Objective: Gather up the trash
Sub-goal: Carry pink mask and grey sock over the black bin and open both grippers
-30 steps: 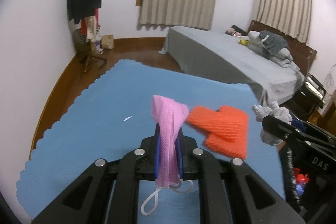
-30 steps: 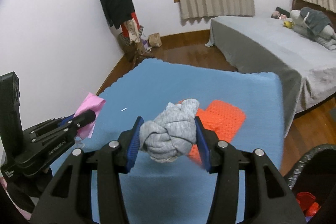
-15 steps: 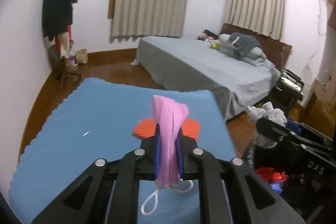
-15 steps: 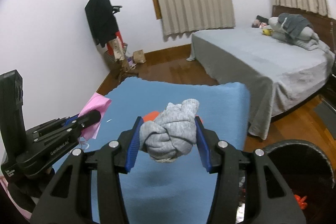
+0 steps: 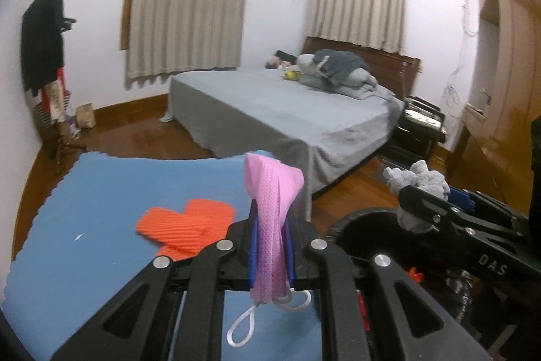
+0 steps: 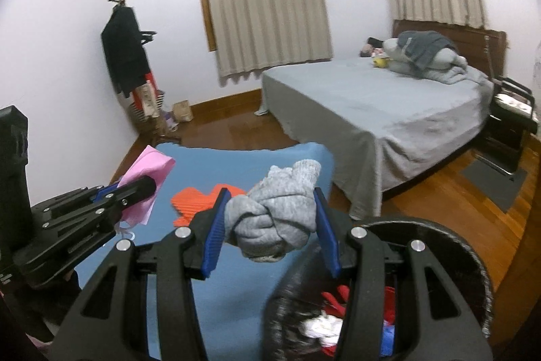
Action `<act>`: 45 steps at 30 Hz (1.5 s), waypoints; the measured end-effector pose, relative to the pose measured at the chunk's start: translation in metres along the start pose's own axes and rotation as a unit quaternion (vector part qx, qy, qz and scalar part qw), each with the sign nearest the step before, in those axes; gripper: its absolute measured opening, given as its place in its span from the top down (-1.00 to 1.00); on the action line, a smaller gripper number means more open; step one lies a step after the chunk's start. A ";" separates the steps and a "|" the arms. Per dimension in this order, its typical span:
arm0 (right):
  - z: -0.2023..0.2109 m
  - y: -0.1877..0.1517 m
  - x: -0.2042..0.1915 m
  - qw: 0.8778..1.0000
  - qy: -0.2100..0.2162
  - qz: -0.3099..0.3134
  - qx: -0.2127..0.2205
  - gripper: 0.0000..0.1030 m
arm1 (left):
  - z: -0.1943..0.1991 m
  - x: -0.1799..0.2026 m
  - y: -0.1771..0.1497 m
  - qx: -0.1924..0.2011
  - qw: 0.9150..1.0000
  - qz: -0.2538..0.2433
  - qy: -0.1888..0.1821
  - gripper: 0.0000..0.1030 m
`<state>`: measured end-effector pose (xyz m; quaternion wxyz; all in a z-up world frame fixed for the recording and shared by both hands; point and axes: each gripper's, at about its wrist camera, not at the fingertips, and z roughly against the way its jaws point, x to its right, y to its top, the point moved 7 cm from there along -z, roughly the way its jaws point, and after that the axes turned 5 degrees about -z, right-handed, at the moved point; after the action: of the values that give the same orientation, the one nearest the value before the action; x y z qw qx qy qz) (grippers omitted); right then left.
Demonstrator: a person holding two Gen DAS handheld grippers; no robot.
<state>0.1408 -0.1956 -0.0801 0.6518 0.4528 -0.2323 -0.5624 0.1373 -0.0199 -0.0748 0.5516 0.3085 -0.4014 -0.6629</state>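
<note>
Two grippers, each w/ one piece of trash. One black bin, one blue mat, one orange item lying on the mat, one bed, two curtained windows, one coat rack.

The left gripper (image 5: 270,254) is clenched on a pink face mask (image 5: 272,208): mask is pinched flat between the blue pads, its folded top sticking up past the tips, white ear loops (image 5: 252,322) dangling below the jaws.

The right gripper (image 6: 272,230) is clamped on a grey balled-up sock (image 6: 275,213), w/ both blue pads pressing its sides; the sock bulges above and below the jaws, cuff end poking up to the right.

The trash bin (image 6: 473,256) sits low right, just beneath the right gripper; red and white scraps show inside it. Sock is near the bin's rim, by its left edge. Mask is over the blue mat (image 5: 111,192), near the mat's right edge, bin just beside it.

Orange item (image 5: 184,225) lies flat on the mat, left of the mask. Bed (image 6: 372,100) beyond, grey cover, w/ heaped bedding at the head. Coat rack (image 6: 126,56) in the corner.
</note>
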 end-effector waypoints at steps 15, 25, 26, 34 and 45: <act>0.033 -0.024 0.092 0.996 -0.084 -0.043 0.004 0.09 | -0.027 0.081 -0.003 -0.009 0.996 -0.039 -0.084 0.75; 0.043 -0.039 0.130 0.990 -0.123 -0.064 -0.002 0.09 | -0.055 0.123 -0.014 -0.028 0.990 -0.049 -0.128 0.75; 0.043 -0.041 0.134 0.990 -0.126 -0.066 -0.002 0.09 | -0.055 0.127 -0.015 -0.029 0.990 -0.049 -0.131 0.75; 0.044 -0.050 0.151 0.987 -0.141 -0.078 -0.010 0.09 | -0.075 0.153 -0.025 -0.045 0.985 -0.059 -0.153 0.75; 0.041 -0.057 0.176 0.982 -0.164 -0.089 -0.014 -0.18 | -0.091 0.170 -0.036 -0.072 0.978 -0.060 -0.189 0.15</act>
<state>0.1234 -0.3722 -0.1453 0.5584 0.3640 -0.2864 -0.6883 0.1627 -0.2014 -0.1447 0.4458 0.1605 -0.4306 -0.7681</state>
